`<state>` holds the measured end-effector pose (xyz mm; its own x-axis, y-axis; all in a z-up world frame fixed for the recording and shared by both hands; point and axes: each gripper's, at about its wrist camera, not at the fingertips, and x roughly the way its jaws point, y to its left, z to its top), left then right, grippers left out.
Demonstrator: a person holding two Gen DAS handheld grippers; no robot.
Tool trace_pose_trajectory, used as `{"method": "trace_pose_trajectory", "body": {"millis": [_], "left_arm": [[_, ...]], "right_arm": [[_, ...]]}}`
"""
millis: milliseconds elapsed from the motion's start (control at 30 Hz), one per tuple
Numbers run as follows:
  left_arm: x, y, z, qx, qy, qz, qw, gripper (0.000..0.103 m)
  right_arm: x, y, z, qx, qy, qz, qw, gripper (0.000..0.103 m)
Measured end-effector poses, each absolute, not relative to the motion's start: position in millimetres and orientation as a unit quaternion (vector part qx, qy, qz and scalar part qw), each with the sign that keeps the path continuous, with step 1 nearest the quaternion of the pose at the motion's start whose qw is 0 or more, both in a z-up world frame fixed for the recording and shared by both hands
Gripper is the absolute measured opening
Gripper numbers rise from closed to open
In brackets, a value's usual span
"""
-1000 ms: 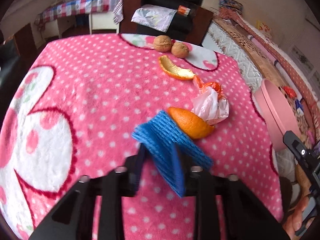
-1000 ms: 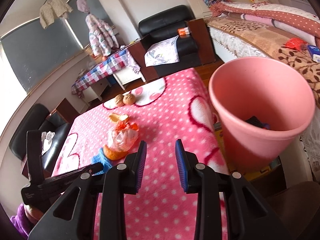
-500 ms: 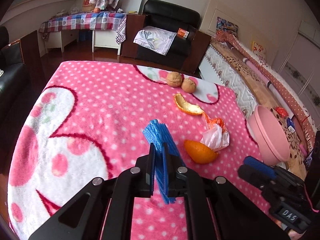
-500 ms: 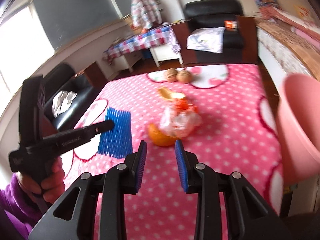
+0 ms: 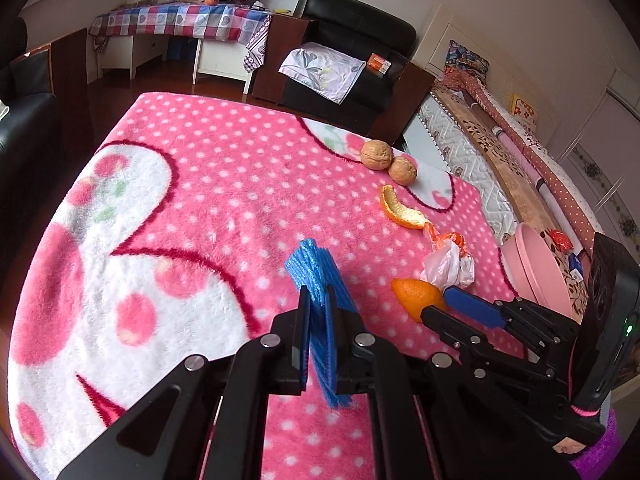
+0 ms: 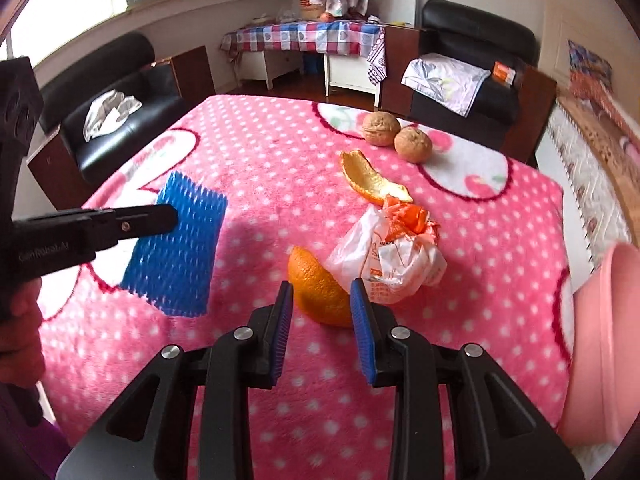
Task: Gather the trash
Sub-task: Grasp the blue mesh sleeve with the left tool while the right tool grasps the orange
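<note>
My left gripper (image 5: 318, 292) is shut on a folded blue foam net (image 5: 312, 264) and holds it just above the pink dotted blanket (image 5: 224, 184). In the right wrist view the blue foam net (image 6: 176, 248) hangs from the left gripper's tip (image 6: 168, 216) at left. My right gripper (image 6: 322, 290) is open, with its fingers on either side of an orange peel chunk (image 6: 316, 284). The pads do not visibly press on the chunk. A crumpled white-and-orange plastic bag (image 6: 392, 256) touches the chunk. Behind it lies a curled peel strip (image 6: 368, 184).
Two walnuts (image 6: 380, 124) (image 6: 414, 145) sit near the far edge of the table. A pink bin (image 6: 604, 340) stands off the table's right side, beside a bed (image 5: 500, 152). A black sofa (image 6: 112, 120) is at left and a black armchair (image 6: 472, 60) is behind.
The left gripper closed on the blue net and lifted it off the blanket. The right gripper swung left from the pink bin to the orange peel chunk, with its jaws no wider.
</note>
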<state>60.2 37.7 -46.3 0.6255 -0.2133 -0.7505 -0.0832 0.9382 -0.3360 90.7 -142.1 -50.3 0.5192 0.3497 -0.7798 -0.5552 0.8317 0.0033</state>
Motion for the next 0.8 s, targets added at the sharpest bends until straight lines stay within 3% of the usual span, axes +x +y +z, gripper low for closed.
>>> {"method": "trace_pose_trajectory", "body": {"millis": [200, 333, 433, 800], "left_arm": [[61, 39, -48, -0.181, 0.436, -0.040, 0.881, 0.006], [60, 39, -47, -0.181, 0.434, -0.039, 0.881, 0.006], [59, 37, -44, -0.179, 0.432, -0.039, 0.883, 0.006], [57, 13, -28, -0.160, 0.422, -0.061, 0.890, 0.006]], "right_arm": [[91, -136, -55, -0.152, 0.400, 0.265, 0.864, 0.030], [89, -140, -53, -0.141, 0.397, 0.267, 0.867, 0.024], [84, -151, -47, -0.106, 0.398, 0.271, 0.870, 0.017], [62, -197, -18, 0.018, 0.390, 0.283, 0.876, 0.016]]}}
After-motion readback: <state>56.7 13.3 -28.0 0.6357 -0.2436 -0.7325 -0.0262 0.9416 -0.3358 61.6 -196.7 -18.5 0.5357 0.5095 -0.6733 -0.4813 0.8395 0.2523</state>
